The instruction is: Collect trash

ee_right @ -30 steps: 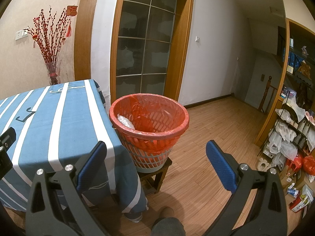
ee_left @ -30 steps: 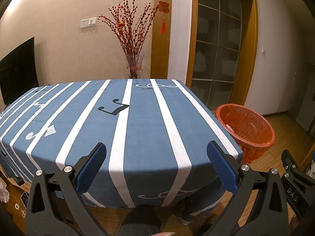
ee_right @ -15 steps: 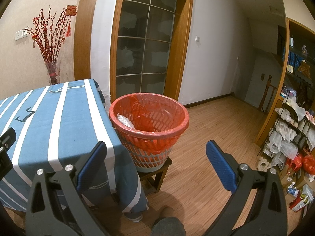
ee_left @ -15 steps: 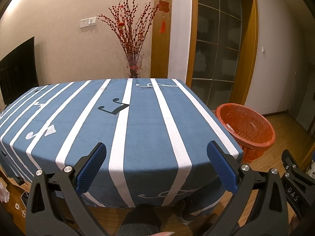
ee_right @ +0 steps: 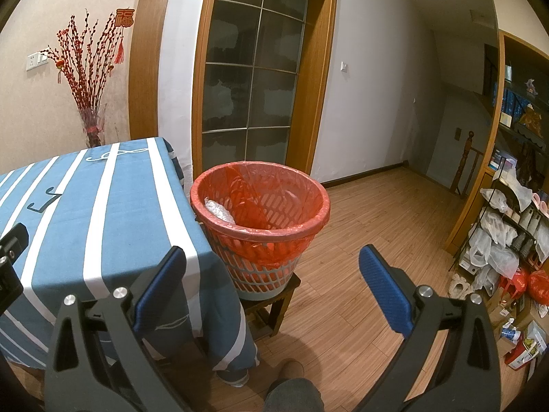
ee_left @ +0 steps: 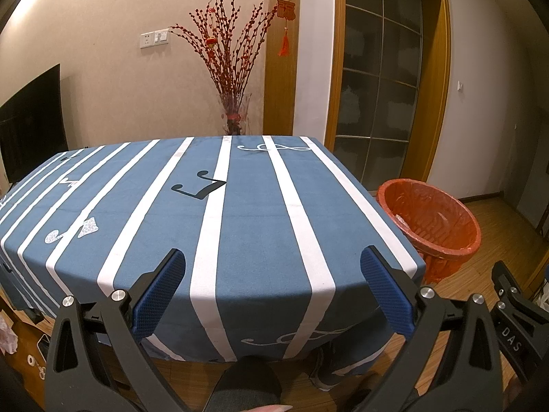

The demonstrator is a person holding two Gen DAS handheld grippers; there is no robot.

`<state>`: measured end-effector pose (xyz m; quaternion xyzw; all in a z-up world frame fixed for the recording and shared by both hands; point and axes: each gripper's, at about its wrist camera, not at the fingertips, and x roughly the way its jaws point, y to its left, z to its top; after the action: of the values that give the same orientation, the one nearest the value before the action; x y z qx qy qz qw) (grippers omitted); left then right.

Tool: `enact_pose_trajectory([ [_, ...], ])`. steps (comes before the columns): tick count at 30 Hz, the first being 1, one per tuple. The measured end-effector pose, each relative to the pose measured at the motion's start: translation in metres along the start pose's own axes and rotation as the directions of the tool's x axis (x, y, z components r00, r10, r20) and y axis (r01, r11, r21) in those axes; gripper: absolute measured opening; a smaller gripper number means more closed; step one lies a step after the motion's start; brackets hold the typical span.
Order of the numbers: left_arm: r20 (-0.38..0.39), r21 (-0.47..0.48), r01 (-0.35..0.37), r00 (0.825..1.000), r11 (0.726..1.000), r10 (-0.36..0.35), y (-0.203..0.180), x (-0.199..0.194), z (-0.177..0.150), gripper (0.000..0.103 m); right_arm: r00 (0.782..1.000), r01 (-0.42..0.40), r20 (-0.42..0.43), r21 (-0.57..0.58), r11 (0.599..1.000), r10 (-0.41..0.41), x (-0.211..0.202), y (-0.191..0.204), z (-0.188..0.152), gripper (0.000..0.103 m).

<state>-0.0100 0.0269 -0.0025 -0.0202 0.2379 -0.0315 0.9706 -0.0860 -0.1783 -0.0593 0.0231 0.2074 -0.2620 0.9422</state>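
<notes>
A trash basket [ee_right: 260, 219] lined with a red bag stands on a small wooden stool beside the table's right edge; it also shows in the left wrist view [ee_left: 432, 226]. A crumpled clear wrapper [ee_right: 219, 211] lies inside it. My left gripper [ee_left: 272, 288] is open and empty, held at the near edge of the table with the blue striped cloth [ee_left: 240, 213]. My right gripper [ee_right: 272, 288] is open and empty, held in front of and a little above the basket. I see no loose trash on the cloth.
A vase of red branches [ee_left: 235, 79] stands behind the table. A glass-paned door [ee_right: 254, 79] is behind the basket. A cluttered rack with bags [ee_right: 507, 240] stands on the wooden floor at the right. A dark screen [ee_left: 31, 120] is at the left.
</notes>
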Motion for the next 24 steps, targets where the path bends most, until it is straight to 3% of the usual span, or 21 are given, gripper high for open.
enact_pose_trajectory([
  [24, -0.007, 0.009, 0.004, 1.0, 1.0, -0.004, 0.0048, 0.0019, -0.0017, 0.1, 1.0, 0.0, -0.001, -0.001, 1.0, 0.0, -0.0005, 0.0013, 0.0008, 0.099],
])
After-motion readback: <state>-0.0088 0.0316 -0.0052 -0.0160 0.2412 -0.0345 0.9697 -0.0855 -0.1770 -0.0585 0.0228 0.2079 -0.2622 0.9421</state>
